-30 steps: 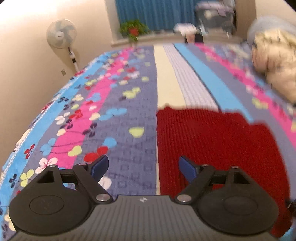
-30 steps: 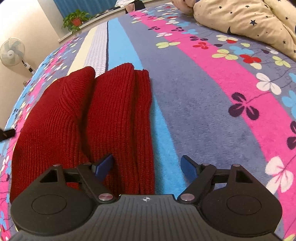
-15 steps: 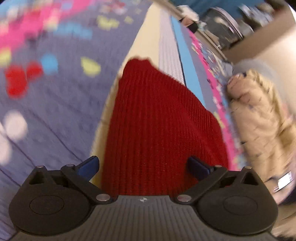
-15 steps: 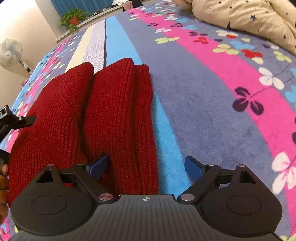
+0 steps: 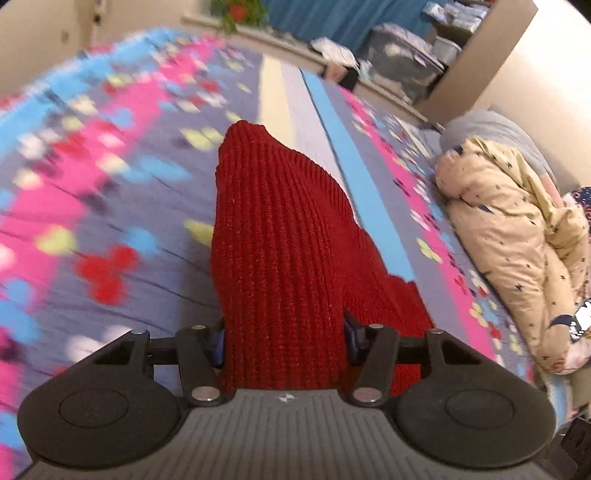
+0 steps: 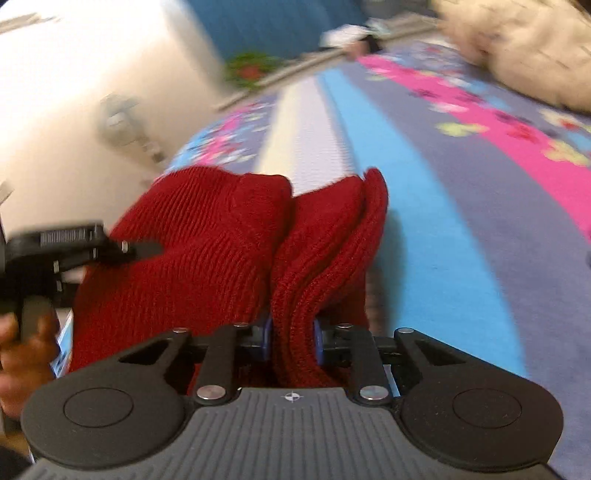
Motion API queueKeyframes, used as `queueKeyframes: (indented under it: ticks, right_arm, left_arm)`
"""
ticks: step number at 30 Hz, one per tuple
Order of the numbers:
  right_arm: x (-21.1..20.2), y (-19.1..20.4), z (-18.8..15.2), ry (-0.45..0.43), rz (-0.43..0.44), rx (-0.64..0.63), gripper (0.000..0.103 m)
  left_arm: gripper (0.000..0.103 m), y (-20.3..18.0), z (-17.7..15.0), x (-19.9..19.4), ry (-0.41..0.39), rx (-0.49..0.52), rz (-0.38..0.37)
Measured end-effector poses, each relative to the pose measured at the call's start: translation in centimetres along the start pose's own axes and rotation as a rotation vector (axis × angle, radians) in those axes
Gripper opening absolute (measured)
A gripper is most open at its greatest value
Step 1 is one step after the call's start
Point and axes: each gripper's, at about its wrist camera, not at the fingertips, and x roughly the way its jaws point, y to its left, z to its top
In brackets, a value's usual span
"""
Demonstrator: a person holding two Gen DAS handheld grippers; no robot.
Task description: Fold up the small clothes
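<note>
A dark red ribbed knit garment [image 5: 280, 229] lies folded on the bed, its near end raised. In the left wrist view my left gripper [image 5: 284, 338] is closing, and both blue pads press the sides of a thick bundle of the knit. In the right wrist view my right gripper [image 6: 291, 339] is closing too, with its pads pinching a narrow fold at the right edge of the red garment [image 6: 207, 240]. The left gripper [image 6: 74, 243] and the hand [image 6: 22, 343] holding it show at the left of that view, against the garment's left side.
The bedspread [image 5: 110, 184] is striped blue, pink and grey with flowers. A beige star-print quilt [image 5: 517, 240] is bunched along the right side. A potted plant [image 5: 236, 11] and storage boxes [image 5: 402, 62] stand beyond the bed; a fan [image 6: 125, 125] stands by the wall.
Both grippers stood open over the garment; now both have closed on it. The left swung right onto the knit, and the garment's near end has bunched and risen.
</note>
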Motion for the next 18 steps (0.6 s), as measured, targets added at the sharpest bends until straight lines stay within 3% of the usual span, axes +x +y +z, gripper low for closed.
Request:
queueKeyframes:
  ticks: [4, 8, 11, 14, 16, 18]
  right_arm:
    - [2.0, 3.7, -1.4, 0.069, 0.086, -0.060, 0.022]
    - [3.4, 5.8, -2.9, 0.148, 0.069, -0.094, 0.022]
    - [3.3, 5.8, -3.8, 0.170, 0.051, -0.078, 0.022]
    - [2.5, 5.9, -3.9, 0.160, 0.037, -0.114, 0.023]
    - [2.1, 6.2, -4.0, 0.154, 0.027, -0.120, 0.025]
    - [1.5, 6.3, -4.2, 0.130, -0.003, -0.152, 0.029]
  left_arm:
    - [0.065, 5.4, 1.2, -3.9, 0.009, -0.036, 0.092]
    - [0.065, 11.3, 1.3, -6.0, 0.113, -0.208, 0.236]
    - [0.067, 11.6, -0.3, -10.0, -0.013, -0.117, 0.270]
    - [0.067, 10.5, -3.3, -11.9, -0.078, -0.031, 0.244]
    - [0.067, 8.9, -6.1, -11.2, -0.082, 0.102, 0.241]
    - [0.069, 7.8, -9.2, -9.0, -0.022, 0.249, 0.271]
